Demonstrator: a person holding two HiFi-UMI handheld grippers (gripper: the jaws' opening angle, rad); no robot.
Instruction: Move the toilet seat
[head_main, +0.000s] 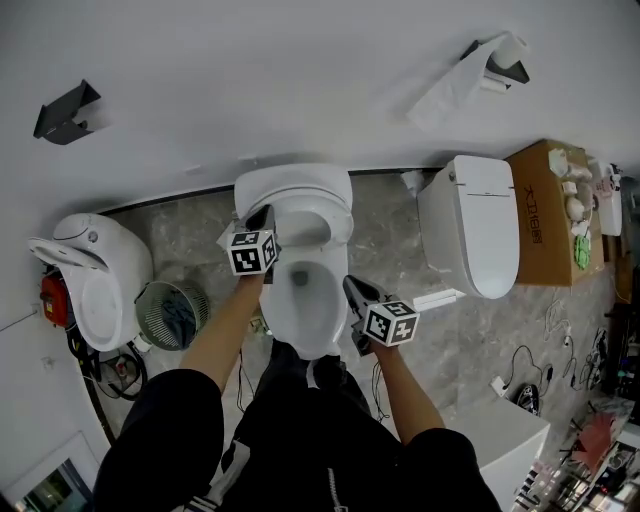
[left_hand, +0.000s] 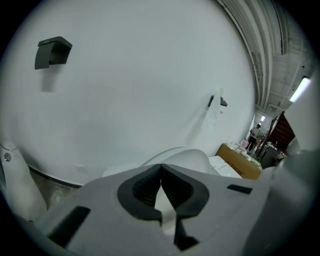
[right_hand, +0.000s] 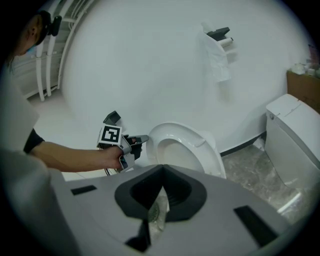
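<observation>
1. Toilet seat (right_hand: 212, 160) is plain glossy white, pretty much the same as the wall (head_main: 250, 80).
2. Floor (head_main: 395, 240) is grey, marble-look, with pale veins.
3. Left tool (head_main: 264, 216) and right tool (head_main: 352, 289) are grey, with black-and-white square markers on their cubes.
4. Cardboard box (head_main: 545, 205) on the far right is brown.

I can read no word or number with certainty from here. The cardboard box (head_main: 552, 240) at the far right carries a line of red print (head_main: 536, 212) on its top face, but the characters are too small for me to make out. The cubes on the left gripper (head_main: 264, 216) and the right gripper (head_main: 350, 285) show only black-and-white square patterns, no letters or digits.
</observation>
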